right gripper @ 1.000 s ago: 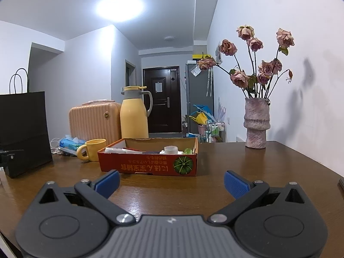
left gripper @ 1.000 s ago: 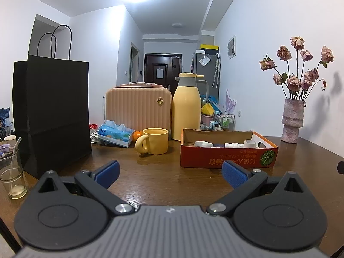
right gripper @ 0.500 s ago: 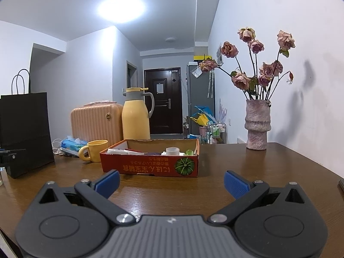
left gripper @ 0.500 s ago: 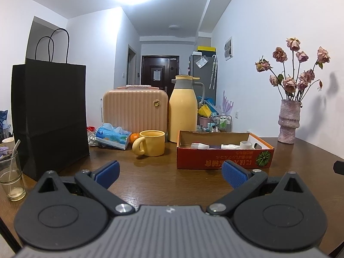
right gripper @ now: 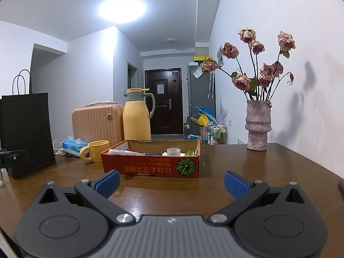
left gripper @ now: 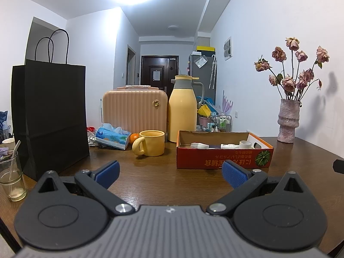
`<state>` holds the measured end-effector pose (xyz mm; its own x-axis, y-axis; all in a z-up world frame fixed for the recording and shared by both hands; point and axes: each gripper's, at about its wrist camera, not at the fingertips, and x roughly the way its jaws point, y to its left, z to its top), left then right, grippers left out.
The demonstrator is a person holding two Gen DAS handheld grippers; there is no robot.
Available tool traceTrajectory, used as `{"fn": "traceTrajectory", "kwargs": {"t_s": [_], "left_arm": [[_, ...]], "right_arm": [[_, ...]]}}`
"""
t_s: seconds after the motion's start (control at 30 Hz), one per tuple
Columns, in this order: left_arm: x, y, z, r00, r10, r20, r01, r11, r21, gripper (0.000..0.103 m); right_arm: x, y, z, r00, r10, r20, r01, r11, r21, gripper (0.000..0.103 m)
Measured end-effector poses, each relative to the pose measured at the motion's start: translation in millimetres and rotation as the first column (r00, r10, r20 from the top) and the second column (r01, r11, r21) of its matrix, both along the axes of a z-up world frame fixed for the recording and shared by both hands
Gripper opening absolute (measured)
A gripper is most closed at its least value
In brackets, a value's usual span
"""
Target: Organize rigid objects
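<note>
An orange cardboard box [left gripper: 223, 160] holding several small white and dark items sits on the brown table; it also shows in the right wrist view [right gripper: 150, 167]. A yellow mug [left gripper: 150, 143] stands left of the box, also seen in the right wrist view [right gripper: 95, 151]. Behind them stand a yellow thermos jug [left gripper: 182, 109] and a peach case [left gripper: 134, 109]. My left gripper [left gripper: 171, 174] is open and empty, low over the table in front of the box. My right gripper [right gripper: 172, 182] is open and empty, also in front of the box.
A tall black paper bag [left gripper: 51, 116] stands at the left, with a glass and straw [left gripper: 10, 178] beside it. A tissue pack [left gripper: 112, 136] and an orange [left gripper: 134, 137] lie by the mug. A vase of dried roses [right gripper: 258, 124] stands at the right by the wall.
Both grippers have drawn back slightly from the box and stay open. Nothing on the table has moved.
</note>
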<state>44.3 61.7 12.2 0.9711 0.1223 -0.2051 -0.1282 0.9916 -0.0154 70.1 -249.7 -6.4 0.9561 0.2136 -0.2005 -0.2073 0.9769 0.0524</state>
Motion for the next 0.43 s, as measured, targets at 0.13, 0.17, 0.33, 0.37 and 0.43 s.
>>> {"fn": "traceTrajectory", "kwargs": {"t_s": [0.13, 0.17, 0.33, 0.37, 0.43], "left_arm": [[0.8, -1.3, -0.9, 1.000, 0.000, -0.007, 0.000, 1.000, 0.004, 0.103], [0.9, -1.5, -1.1, 1.000, 0.000, -0.007, 0.000, 1.000, 0.006, 0.103], [3.1, -1.3, -1.9, 1.000, 0.012, -0.014, -0.012, 1.000, 0.006, 0.103], [3.7, -0.7, -2.4, 1.000, 0.014, -0.017, -0.014, 1.000, 0.003, 0.103], [4.9, -0.2, -2.9, 1.000, 0.013, -0.020, -0.013, 1.000, -0.003, 0.103]], "right_arm": [[-0.2, 0.8, -0.2, 1.000, 0.000, -0.004, 0.000, 1.000, 0.002, 0.103], [-0.2, 0.6, -0.6, 1.000, 0.001, -0.004, -0.001, 1.000, 0.002, 0.103], [0.2, 0.3, -1.1, 1.000, 0.002, -0.005, -0.002, 1.000, 0.002, 0.103], [0.1, 0.1, -1.0, 1.000, 0.002, -0.005, -0.002, 1.000, 0.002, 0.103], [1.0, 0.1, -1.2, 1.000, 0.001, -0.007, -0.001, 1.000, 0.002, 0.103]]}}
